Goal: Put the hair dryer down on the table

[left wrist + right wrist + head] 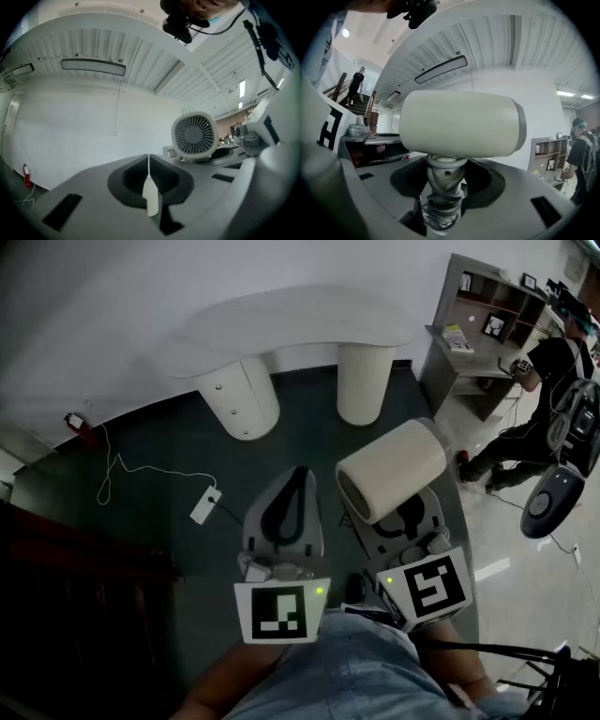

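Right gripper (443, 187) clamps the hair dryer (459, 124) by its cord-wrapped handle — barrel crosswise just past its fingertips, left gripper (150, 190) closed and empty — so hold it level to the table (281, 329) well ahead, releasing only once it rests.

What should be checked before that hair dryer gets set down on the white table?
1. Grip: the right gripper is clamped on the folded handle of the hair dryer. Ok.
2. Cord: wound round the handle, no loop seen hanging. Ok.
3. Landing spot: the top of the white table looks bare. Ok.
4. Position: the hair dryer hangs over the dark floor, short of the table. Not ok.
5. Left gripper: jaws together, empty, beside the dryer and apart from it. Ok.
6. Bystander: off to the right by the shelves, away from the table. Ok.
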`<action>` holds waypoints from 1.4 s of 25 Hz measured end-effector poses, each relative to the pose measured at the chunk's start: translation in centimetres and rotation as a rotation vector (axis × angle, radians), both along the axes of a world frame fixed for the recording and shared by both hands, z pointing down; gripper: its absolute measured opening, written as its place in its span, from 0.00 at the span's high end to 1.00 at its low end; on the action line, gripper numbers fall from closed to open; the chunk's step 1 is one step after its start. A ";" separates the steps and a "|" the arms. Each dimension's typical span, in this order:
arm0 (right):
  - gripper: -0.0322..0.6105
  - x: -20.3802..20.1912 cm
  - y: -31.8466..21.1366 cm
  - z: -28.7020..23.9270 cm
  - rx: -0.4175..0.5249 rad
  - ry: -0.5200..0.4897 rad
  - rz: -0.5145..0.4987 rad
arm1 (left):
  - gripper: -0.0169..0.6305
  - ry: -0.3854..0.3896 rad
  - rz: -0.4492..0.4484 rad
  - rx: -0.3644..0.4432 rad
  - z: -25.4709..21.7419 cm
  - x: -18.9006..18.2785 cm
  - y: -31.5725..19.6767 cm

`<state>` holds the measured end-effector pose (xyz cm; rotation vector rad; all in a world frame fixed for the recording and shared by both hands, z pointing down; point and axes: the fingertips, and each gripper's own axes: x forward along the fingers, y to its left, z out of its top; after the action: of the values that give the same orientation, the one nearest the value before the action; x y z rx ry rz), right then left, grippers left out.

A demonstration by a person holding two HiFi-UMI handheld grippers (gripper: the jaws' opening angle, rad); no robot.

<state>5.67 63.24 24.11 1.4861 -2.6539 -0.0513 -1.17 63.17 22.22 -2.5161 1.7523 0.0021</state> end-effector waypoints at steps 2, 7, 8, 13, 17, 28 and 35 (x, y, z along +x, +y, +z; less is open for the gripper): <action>0.61 -0.1 -0.1 -0.1 0.000 0.000 -0.001 | 0.95 0.002 -0.001 -0.002 -0.1 -0.1 -0.1; 0.61 0.1 0.1 -0.2 -0.001 -0.007 0.000 | 0.95 0.000 0.002 0.009 -0.1 0.1 -0.1; 0.61 0.2 0.2 -0.1 -0.002 -0.010 -0.002 | 0.95 0.002 0.001 0.009 0.0 0.2 0.0; 0.61 1.6 0.1 0.3 -0.003 -0.004 0.002 | 0.95 0.018 -0.003 -0.011 0.8 1.6 -0.6; 0.61 4.0 -1.4 0.4 -0.031 -0.025 -0.015 | 0.95 0.013 0.000 -0.022 0.7 4.1 -2.2; 0.61 9.1 -6.3 1.5 -0.096 -0.054 -0.017 | 0.95 -0.026 -0.038 -0.044 0.9 8.1 -6.1; 0.61 7.7 -11.8 2.4 -0.102 -0.037 -0.038 | 0.95 -0.008 -0.055 -0.071 2.1 6.8 -12.0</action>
<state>13.32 51.42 26.52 1.4192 -2.6690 0.1085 5.63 51.21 24.34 -2.5105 1.8503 -0.0751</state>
